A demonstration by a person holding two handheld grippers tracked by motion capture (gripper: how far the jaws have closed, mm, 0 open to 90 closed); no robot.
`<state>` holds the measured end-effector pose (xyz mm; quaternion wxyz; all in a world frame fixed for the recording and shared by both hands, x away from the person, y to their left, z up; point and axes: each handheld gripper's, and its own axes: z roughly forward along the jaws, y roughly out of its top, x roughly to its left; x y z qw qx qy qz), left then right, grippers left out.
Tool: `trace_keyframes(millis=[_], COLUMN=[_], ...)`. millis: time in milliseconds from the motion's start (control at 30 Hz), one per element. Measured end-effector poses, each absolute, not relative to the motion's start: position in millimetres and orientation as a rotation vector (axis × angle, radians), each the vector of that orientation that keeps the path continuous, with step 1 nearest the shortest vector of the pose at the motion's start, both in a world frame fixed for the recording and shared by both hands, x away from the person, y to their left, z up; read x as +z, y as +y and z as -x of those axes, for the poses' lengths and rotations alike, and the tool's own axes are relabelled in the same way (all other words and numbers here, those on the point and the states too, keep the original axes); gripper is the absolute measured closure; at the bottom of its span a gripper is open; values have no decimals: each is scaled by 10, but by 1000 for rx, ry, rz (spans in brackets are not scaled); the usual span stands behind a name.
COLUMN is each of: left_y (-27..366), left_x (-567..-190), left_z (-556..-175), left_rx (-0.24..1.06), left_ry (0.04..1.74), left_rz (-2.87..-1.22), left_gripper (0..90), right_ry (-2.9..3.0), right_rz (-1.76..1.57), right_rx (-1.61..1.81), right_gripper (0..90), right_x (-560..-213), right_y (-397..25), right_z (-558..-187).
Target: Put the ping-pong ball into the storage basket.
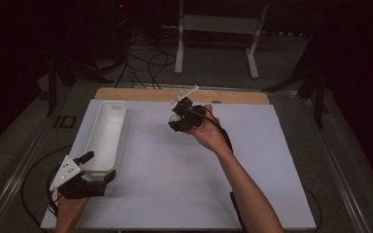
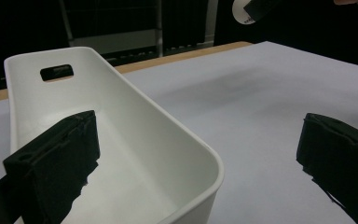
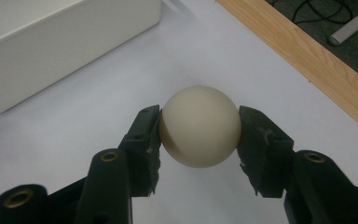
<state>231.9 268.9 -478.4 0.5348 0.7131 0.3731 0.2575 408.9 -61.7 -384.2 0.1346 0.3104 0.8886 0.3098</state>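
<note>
1. The right claw (image 3: 199,128) is clamped on a cream ball (image 3: 200,126), one black jaw pressed to each side of it.
2. In the high view, the right claw (image 1: 180,118) sits over the far middle of the counter (image 1: 184,170), with the ball (image 1: 175,117) showing as a pale spot at its tip.
3. Beneath the ball the white counter surface is bare on every side.
4. To the right of the ball in the right gripper view, the counter's wooden edge strip (image 3: 303,56) runs diagonally, with dark floor beyond it.
5. A corner of the white bin (image 3: 51,42) stands at the upper left of that view, apart from the ball.
6. The left claw (image 2: 200,168) stands wide open, holding nothing.
7. Its jaws straddle the bin's near right corner (image 2: 205,163): one jaw lies inside the bin, the other outside over the counter.
8. From above, the left claw (image 1: 94,167) is at the counter's near left, at the long bin's (image 1: 106,133) near end.
9. A broad open stretch of counter lies between the two claws.
</note>
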Motion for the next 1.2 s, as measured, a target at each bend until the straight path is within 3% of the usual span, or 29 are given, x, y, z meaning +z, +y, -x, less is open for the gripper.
trace_keyframes(millis=[1200], left_y=[2698], left_x=[-4780], left_z=[-2315], left_rx=[617], left_ry=[885], left_rz=[-1698], left_gripper=[0], right_ry=[2590], right_rz=[-846], right_rx=[946], right_gripper=[505], right_x=[-3843], right_y=[-382], right_z=[-4032])
